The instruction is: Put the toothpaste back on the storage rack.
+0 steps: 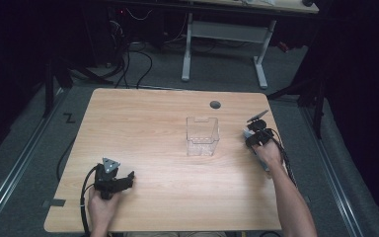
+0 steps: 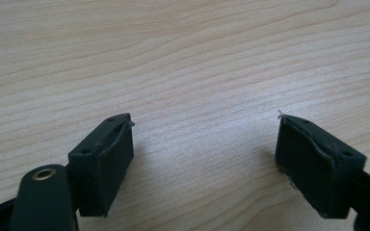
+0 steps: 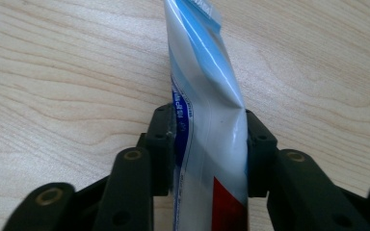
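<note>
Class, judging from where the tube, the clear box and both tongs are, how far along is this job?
Done: the right tongs have clamped the toothpaste tube. In hand: the tube sits right of the clear plastic box, which looks empty. Left: probably dropping it in. The left tongs are open over bare table.

A light wood-grain table [image 1: 153,148] with rounded corners stands on grey carpet. A clear plastic container [image 1: 202,136], open at the top, stands upright right of its middle. A round dark cable hole [image 1: 215,104] sits near the far edge.
</note>
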